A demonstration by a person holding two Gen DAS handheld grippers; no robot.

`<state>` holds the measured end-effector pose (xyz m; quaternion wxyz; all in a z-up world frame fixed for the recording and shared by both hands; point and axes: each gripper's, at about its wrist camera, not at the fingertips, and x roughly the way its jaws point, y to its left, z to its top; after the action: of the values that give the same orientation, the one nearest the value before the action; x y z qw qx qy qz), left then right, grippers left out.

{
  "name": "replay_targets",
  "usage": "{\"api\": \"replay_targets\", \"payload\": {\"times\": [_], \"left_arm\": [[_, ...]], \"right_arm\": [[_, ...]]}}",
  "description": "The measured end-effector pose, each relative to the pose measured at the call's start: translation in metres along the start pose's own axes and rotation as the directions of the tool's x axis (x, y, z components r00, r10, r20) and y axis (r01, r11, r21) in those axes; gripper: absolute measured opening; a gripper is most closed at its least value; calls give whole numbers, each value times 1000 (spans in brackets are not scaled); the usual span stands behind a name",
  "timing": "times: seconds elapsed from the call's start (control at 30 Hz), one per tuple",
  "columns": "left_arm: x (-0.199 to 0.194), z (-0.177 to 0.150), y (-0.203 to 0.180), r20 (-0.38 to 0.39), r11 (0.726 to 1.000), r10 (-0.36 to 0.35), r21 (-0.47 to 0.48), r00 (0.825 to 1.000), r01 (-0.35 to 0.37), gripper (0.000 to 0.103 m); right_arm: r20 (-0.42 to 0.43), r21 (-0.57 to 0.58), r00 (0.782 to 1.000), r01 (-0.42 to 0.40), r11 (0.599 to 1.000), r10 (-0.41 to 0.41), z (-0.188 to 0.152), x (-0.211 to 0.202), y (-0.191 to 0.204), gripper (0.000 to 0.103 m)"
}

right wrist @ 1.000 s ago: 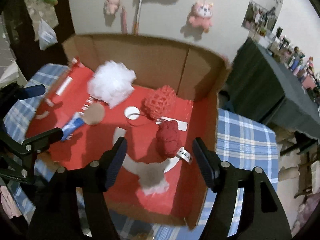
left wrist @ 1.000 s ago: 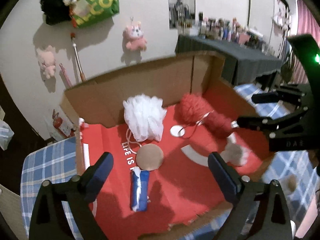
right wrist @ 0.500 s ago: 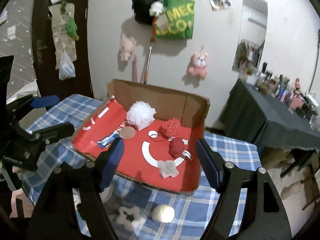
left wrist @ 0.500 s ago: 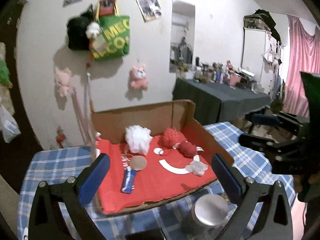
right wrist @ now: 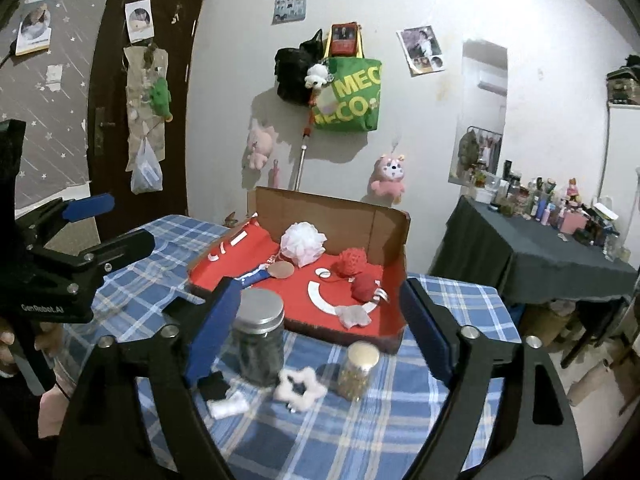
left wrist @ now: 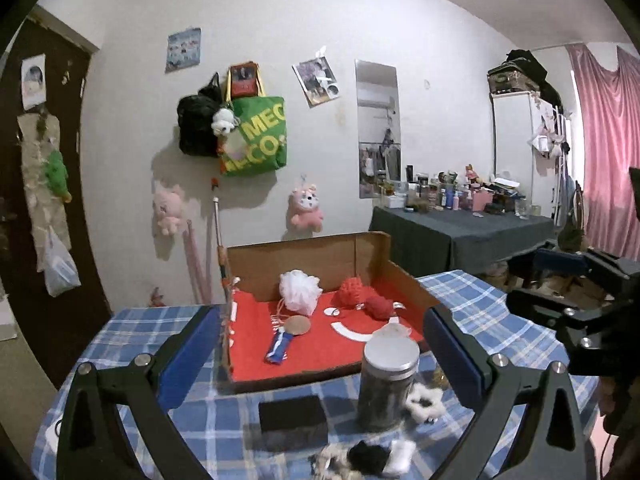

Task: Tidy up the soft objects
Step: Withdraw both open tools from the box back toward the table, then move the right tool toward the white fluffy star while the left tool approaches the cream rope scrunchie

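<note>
- Both our grippers, left gripper (left wrist: 320,348) and right gripper (right wrist: 316,320), have their fingers wide open and hold nothing; the right fingers have just been opening.
- The white fluffy scrunchie (right wrist: 301,388) lies on the table (right wrist: 360,432), between two jars, near the red box (right wrist: 394,240).
- We reach down slowly and pinch only its soft ring.

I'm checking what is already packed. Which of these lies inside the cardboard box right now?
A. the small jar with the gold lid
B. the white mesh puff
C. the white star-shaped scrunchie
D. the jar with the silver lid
B: the white puff sits on the red floor of the box, by its back wall; the other three stand on the cloth in front.
</note>
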<state>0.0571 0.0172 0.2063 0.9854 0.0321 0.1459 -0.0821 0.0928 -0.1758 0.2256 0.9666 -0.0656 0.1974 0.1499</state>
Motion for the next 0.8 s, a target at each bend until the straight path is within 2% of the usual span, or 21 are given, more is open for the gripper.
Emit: {"api": "replay_targets", "payload": {"times": [0.3, 0.43, 0.63, 0.8], "left_arm": [[-15, -46, -8, -14, 999, 9, -38, 1000, -10, 103], [-16, -66, -10, -27, 997, 16, -72, 1000, -18, 103], [-10, -95, -12, -59, 996, 53, -72, 997, -57, 103], [3, -116, -11, -124, 995, 48, -83, 991, -59, 103]], "right_arm": [[36, 67, 999, 36, 997, -38, -52, -25, 15, 88], [52, 78, 994, 88, 993, -92, -71, -26, 19, 88], [26, 105, 993, 109, 988, -112, -99, -20, 22, 88], [-33, 116, 994, 105, 988, -102, -121, -5, 25, 88]]}}
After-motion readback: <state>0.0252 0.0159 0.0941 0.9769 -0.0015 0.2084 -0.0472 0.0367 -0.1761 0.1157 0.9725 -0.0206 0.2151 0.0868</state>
